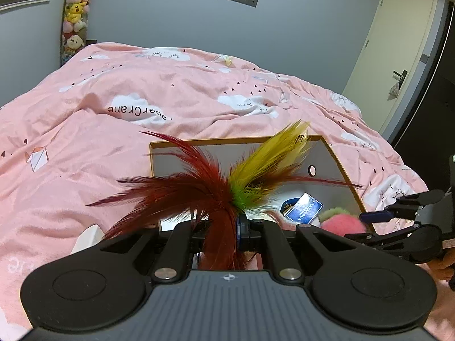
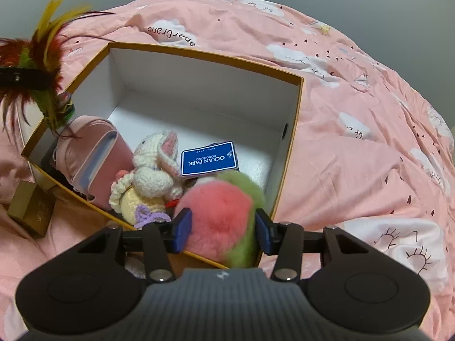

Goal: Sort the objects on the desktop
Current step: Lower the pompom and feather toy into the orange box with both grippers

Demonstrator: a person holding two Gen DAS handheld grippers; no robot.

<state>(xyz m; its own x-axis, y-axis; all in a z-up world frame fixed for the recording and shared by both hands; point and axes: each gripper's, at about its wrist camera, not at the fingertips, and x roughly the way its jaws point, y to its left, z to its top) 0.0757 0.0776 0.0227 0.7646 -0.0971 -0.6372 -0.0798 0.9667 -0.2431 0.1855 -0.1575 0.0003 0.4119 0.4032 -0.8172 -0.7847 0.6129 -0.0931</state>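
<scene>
- Fingers of our right gripper [image 2: 223, 228] flank the pink-green pompom [image 2: 220, 221], spread, pads seemingly just off the fluff, over the box's [image 2: 287, 167] near corner.
- Left gripper [image 1: 241, 231] pinches the feather toy [image 1: 216, 182] near the box's other end.
- Pompom sits directly between fingers; crochet bunny [image 2: 153, 170] lies beyond.

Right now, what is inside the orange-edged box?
The box holds a crocheted rabbit, blue card, pink pouch and fluffy pink-green ball; beneath them is hidden.
</scene>
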